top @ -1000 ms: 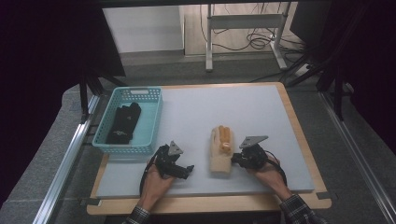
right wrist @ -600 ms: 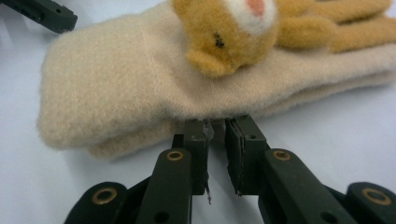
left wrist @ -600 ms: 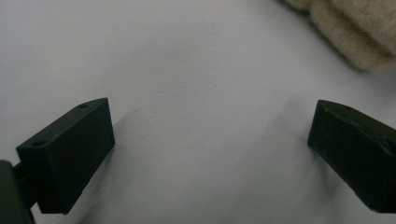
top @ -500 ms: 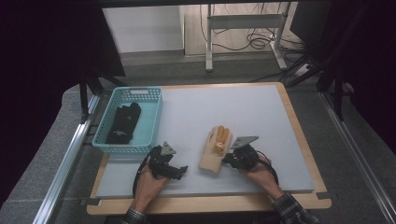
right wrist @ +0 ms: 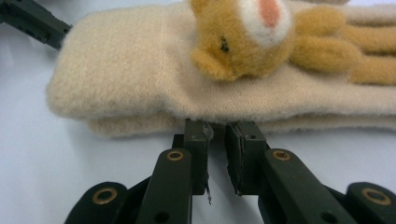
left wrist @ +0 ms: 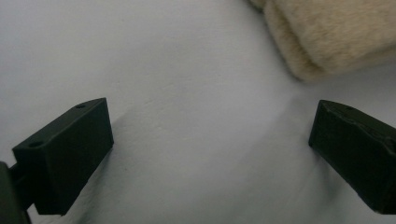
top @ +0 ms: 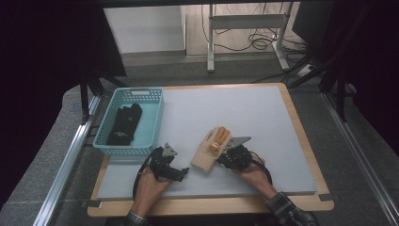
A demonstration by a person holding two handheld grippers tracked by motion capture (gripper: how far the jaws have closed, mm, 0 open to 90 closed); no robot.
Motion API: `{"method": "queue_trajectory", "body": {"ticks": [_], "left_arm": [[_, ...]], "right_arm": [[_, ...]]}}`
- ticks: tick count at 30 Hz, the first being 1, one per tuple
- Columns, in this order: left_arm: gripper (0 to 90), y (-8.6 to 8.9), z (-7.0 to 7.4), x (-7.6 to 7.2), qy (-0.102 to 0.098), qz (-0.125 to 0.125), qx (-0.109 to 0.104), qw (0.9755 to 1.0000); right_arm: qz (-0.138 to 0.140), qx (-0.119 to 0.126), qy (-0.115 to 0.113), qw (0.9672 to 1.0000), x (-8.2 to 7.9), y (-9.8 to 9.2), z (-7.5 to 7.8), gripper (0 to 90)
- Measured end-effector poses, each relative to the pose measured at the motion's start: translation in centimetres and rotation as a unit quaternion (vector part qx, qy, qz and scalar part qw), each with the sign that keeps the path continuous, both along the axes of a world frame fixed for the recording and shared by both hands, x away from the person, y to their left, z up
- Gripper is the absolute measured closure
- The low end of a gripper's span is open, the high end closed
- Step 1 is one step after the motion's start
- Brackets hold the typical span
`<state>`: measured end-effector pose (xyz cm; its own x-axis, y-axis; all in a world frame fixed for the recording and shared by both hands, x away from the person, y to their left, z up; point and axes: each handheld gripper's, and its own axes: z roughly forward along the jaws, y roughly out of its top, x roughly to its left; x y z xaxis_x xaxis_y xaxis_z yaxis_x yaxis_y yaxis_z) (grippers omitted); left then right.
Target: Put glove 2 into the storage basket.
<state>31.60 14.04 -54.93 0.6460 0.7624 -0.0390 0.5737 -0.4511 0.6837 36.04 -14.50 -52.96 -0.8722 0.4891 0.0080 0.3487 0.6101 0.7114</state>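
A pair of beige fleece gloves (top: 207, 153) with an orange bear (top: 219, 137) on top lies slanted on the grey mat, cuff toward the front left. My right gripper (top: 221, 155) comes at its right side; in the right gripper view its jaws (right wrist: 218, 133) stand almost together, tips buried in the edge of the lower glove (right wrist: 130, 70). My left gripper (top: 183, 172) lies low on the mat just left of the cuff, wide open and with bare mat between its jaws (left wrist: 210, 140). The cuff (left wrist: 336, 32) shows just beyond its right jaw.
A teal basket (top: 154, 120) stands at the mat's left edge with black gloves (top: 124, 123) inside. The grey mat (top: 244, 108) rests on a wooden board (top: 306, 141). Dark frame rails run along both sides.
The beige gloves and my right gripper have slid left and toward the front edge, and the gloves have turned more slanted. The left gripper has shifted only slightly.
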Motion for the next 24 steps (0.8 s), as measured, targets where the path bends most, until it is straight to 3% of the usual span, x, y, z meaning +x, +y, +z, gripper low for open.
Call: {"method": "queue_trajectory", "body": {"ticks": [13, 19, 24], "left_arm": [[0.0, 0.1, -0.1, 0.0, -0.003, 0.0, -0.004, 1.0], [0.1, 0.1, -0.1, 0.0, -0.002, 0.0, -0.004, 1.0], [0.1, 0.1, -0.1, 0.0, -0.002, 0.0, -0.004, 1.0]], "right_arm": [[0.001, -0.001, -0.007, 1.0, 0.7, 2.3, -0.2, 77.3], [-0.003, 0.01, 0.003, 0.9999, 0.4, 1.6, 0.0, 76.3], [-0.011, 0.006, -0.009, 0.9999, 0.0, 0.6, 0.5, 70.6]]}}
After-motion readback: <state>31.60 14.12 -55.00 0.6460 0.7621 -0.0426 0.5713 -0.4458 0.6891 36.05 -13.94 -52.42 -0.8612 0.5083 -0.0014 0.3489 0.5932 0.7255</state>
